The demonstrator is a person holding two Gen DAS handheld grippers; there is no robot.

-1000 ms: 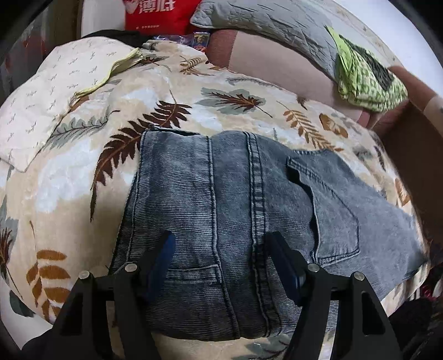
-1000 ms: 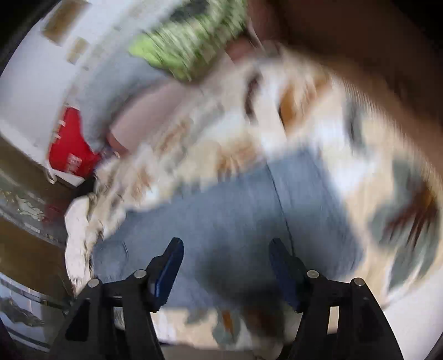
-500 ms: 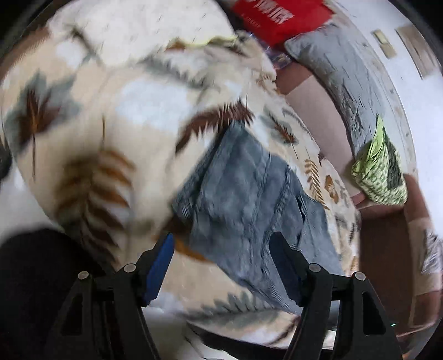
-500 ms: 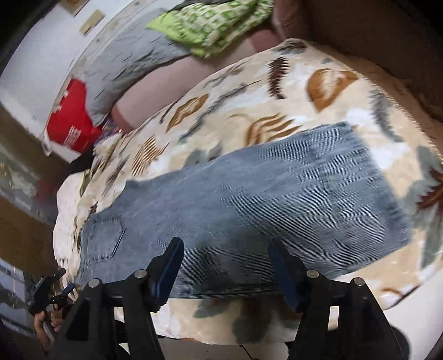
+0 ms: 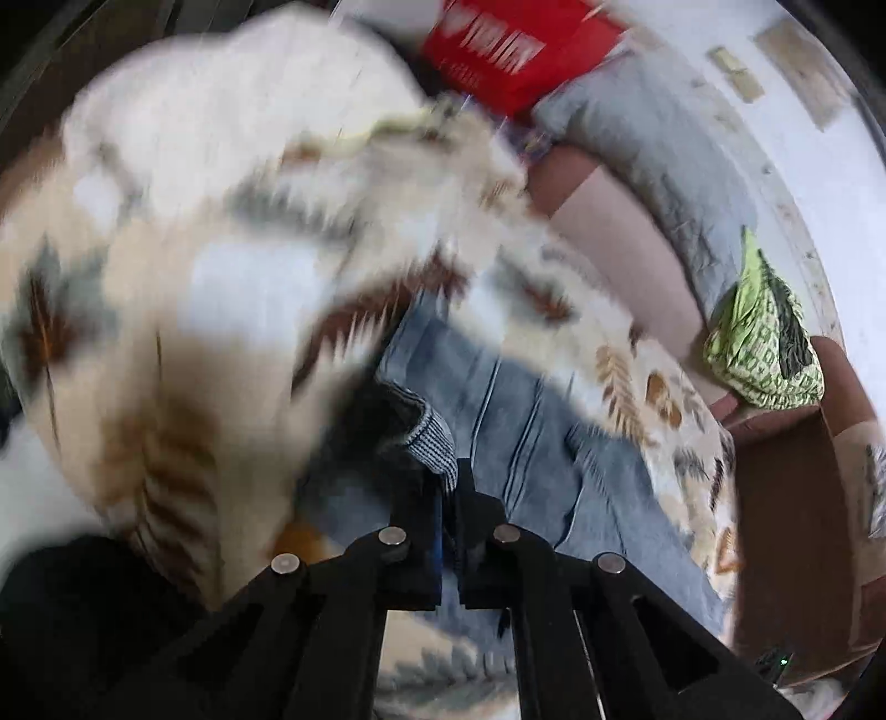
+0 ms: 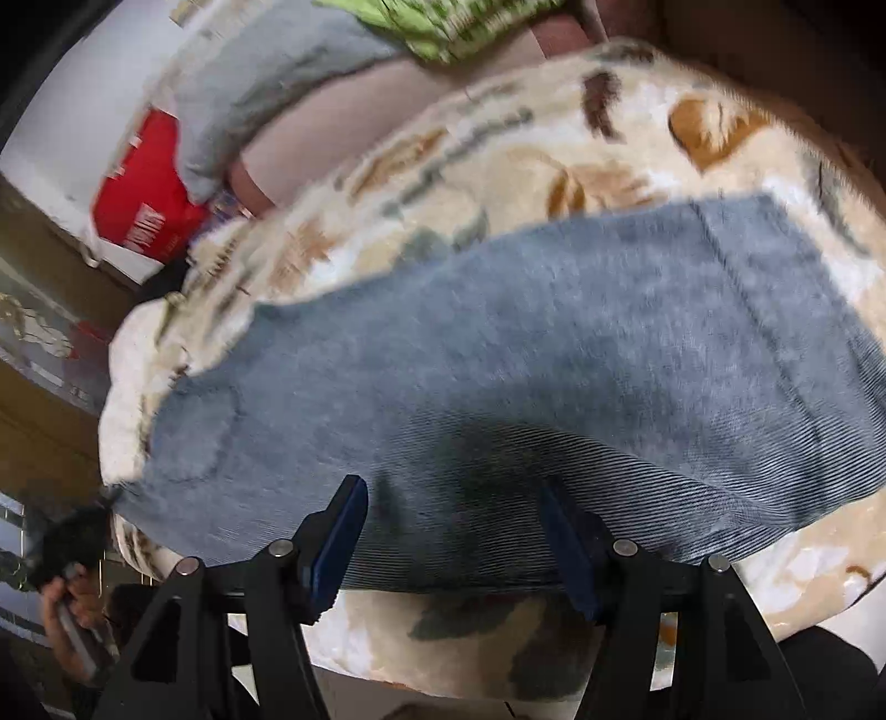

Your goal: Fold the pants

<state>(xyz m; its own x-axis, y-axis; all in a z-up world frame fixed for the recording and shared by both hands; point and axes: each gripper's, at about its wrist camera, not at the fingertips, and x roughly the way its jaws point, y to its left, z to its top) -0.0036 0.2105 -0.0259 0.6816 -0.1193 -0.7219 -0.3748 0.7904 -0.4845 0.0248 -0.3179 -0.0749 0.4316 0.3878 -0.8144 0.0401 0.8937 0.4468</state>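
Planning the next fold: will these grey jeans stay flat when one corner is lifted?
Probably not. The jeans already curl over where the left hand-held gripper pinches the waistband corner, so they look floppy. The ribbed denim looks thick, so likely weighty, dragging on the fleecy blanket.

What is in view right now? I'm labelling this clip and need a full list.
pants: one, blue-grey corduroy, spread flat on the blanket, waistband corner lifted.
blanket: one, cream with brown leaf print, under the pants.
grey pillow: one, against the wall behind the blanket.
red bag: one, white lettering, beside the pillow.
green cloth: one, green and black print, bunched past the pillow.
left gripper: black, jaws have just been closing, now shut on the pants' waistband corner.
right gripper: black with blue pads, open over the pants' near edge.
hand: one, at the right wrist view's lower left edge.
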